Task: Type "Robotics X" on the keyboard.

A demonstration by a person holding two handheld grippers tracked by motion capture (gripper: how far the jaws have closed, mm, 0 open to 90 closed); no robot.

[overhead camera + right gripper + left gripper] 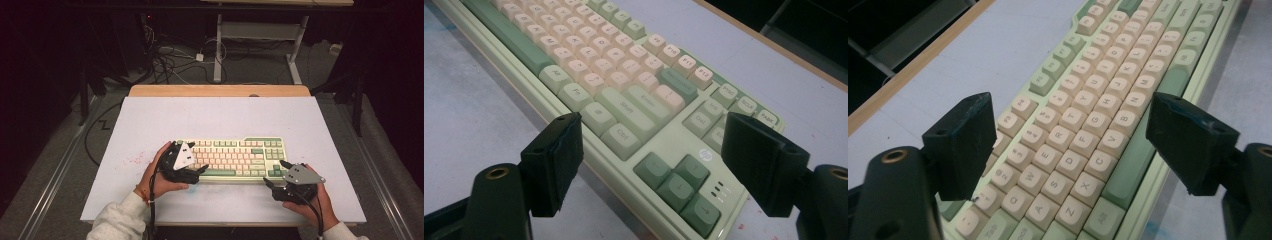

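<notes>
Keyboard (235,158) lies flat on the white tabletop (150,125). Left gripper (200,170) hovers over its left-hand keys, jaws spread wide with nothing pinched; right gripper (276,174) sits at its right corner, jaws equally spread.

A plastic keyboard (235,159) with a smooth pale-green case and matt cream and green keycaps (1063,137) lies on a matt, pale grey tabletop (220,117) flecked with red marks, its far edge trimmed in bare light wood (220,90). The left gripper (200,173) and right gripper (276,174) are matt black plastic, their pads (555,160) scuffed, with brass-coloured metal inserts (894,155) and flat grey plates (300,174).
</notes>
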